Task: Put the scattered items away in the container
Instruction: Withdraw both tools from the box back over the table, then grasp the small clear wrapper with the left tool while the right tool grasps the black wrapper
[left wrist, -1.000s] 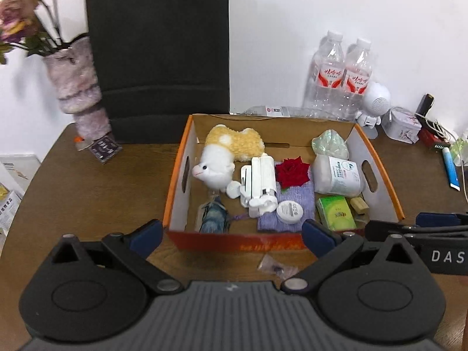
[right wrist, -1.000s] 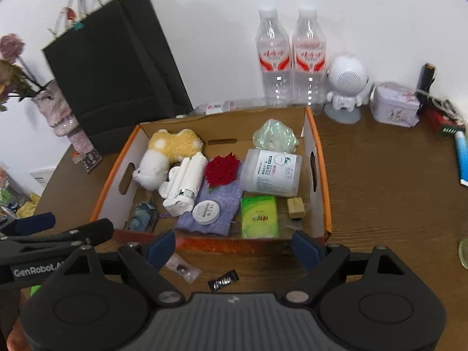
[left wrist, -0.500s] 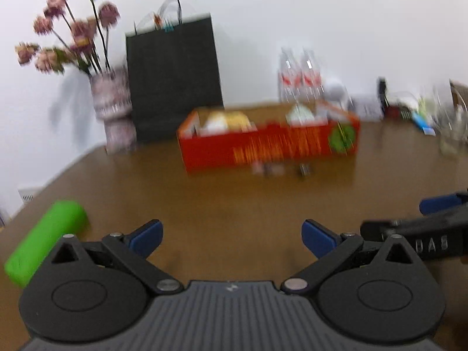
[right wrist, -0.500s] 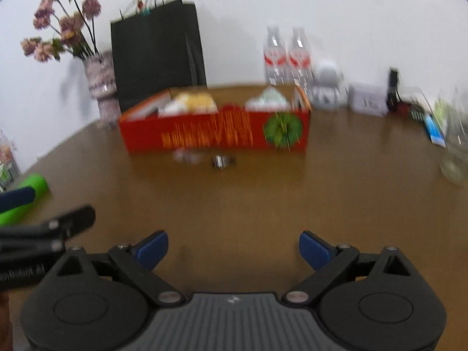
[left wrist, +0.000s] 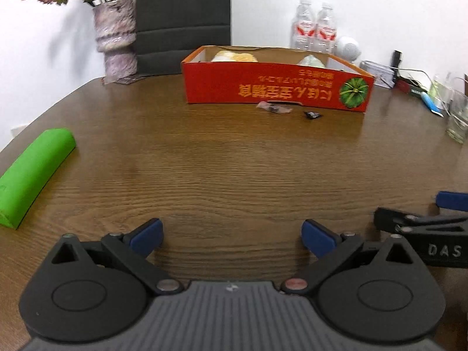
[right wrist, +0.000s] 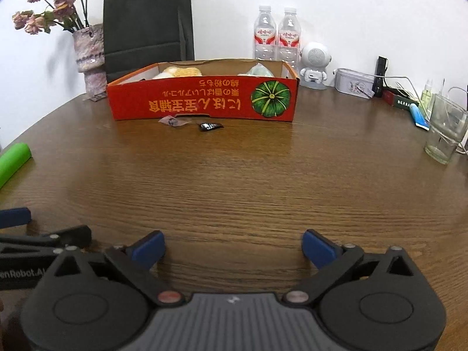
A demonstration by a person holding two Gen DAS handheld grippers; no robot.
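Note:
A red cardboard box (left wrist: 275, 87) (right wrist: 204, 99) stands at the far side of the wooden table with a plush toy (right wrist: 181, 72) and other items showing over its rim. Two small wrappers lie on the table just in front of it: a clear pinkish one (right wrist: 173, 121) (left wrist: 270, 106) and a black one (right wrist: 209, 126) (left wrist: 313, 114). My left gripper (left wrist: 231, 235) is open and empty, low over the near table. My right gripper (right wrist: 232, 245) is open and empty beside it. Each gripper shows at the edge of the other's view.
A green roll (left wrist: 32, 172) (right wrist: 13, 158) lies at the left table edge. A vase of flowers (right wrist: 89, 58), a black paper bag (right wrist: 147, 26), two water bottles (right wrist: 276, 36), a white robot toy (right wrist: 314, 64), a tin (right wrist: 352, 83) and a glass (right wrist: 444, 131) stand around the back and right.
Both grippers have pulled back and down from above the box to low over the near table. The box now shows side-on from a distance. Both stay open and empty.

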